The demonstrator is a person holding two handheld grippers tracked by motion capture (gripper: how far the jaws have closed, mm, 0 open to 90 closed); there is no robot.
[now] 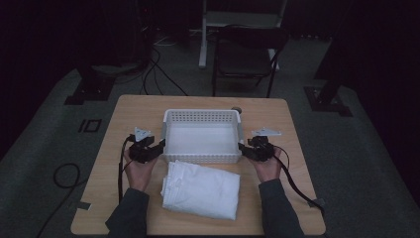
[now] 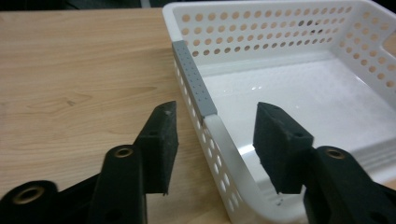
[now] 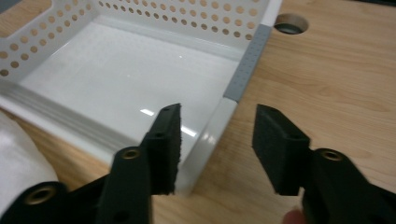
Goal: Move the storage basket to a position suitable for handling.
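White perforated plastic basket (image 1: 201, 117) stands in the middle of the light wooden surface (image 1: 292, 144), toward its far side, and it is empty inside. It has a grey strip on each short rim. Just in front of it, on the near side, lies a folded white cloth (image 1: 200, 189), almost touching the front wall of the basket.

The left tongs (image 1: 159, 147) are at the near left corner of the basket. In the left gripper view, the left tongs (image 2: 215, 135) are released, with one black jaw outside the side wall and the other jaw inside, and the wall stands between them without contact.

The right tongs (image 1: 242, 148) are at the near right corner. In the right gripper view, the right tongs (image 3: 217, 142) are also released and stand astride the right wall in the same way.

A round hole (image 3: 289, 23) is in the surface beside the far right corner of the basket. Behind the surface a dark folding chair (image 1: 245, 54) stands on the grey floor.
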